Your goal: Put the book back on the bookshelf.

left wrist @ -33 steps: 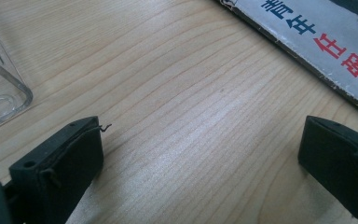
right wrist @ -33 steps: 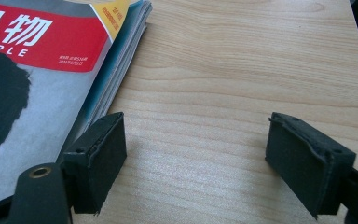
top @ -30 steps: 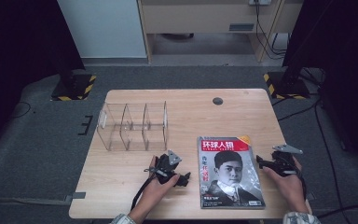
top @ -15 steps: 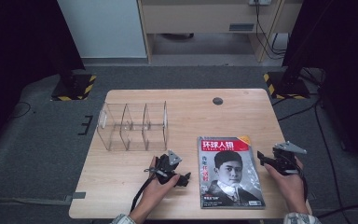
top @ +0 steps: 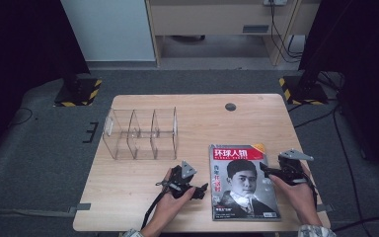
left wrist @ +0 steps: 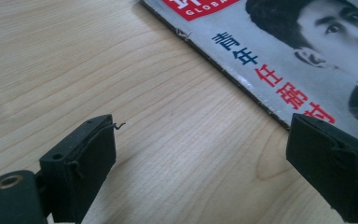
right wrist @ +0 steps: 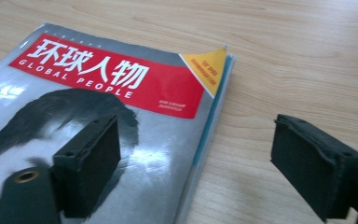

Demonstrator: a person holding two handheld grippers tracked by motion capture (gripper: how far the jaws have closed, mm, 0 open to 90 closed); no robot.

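Now both claws wide open, flanking magazine (top: 244, 181).

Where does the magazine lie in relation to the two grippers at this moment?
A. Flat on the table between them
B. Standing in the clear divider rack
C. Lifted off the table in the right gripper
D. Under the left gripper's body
A: the magazine lies flat on the table, the left gripper at its left edge and the right gripper at its right, jaws apart.

Both my grippers are black. The left gripper (top: 200, 188) and right gripper (top: 263, 167) each carry a grey three-cornered plate on top. A black cable trails from the left one. Jaw pads are black, foam-like blocks; a brass-ringed screw hole shows beside one. Cuffs are light patterned.
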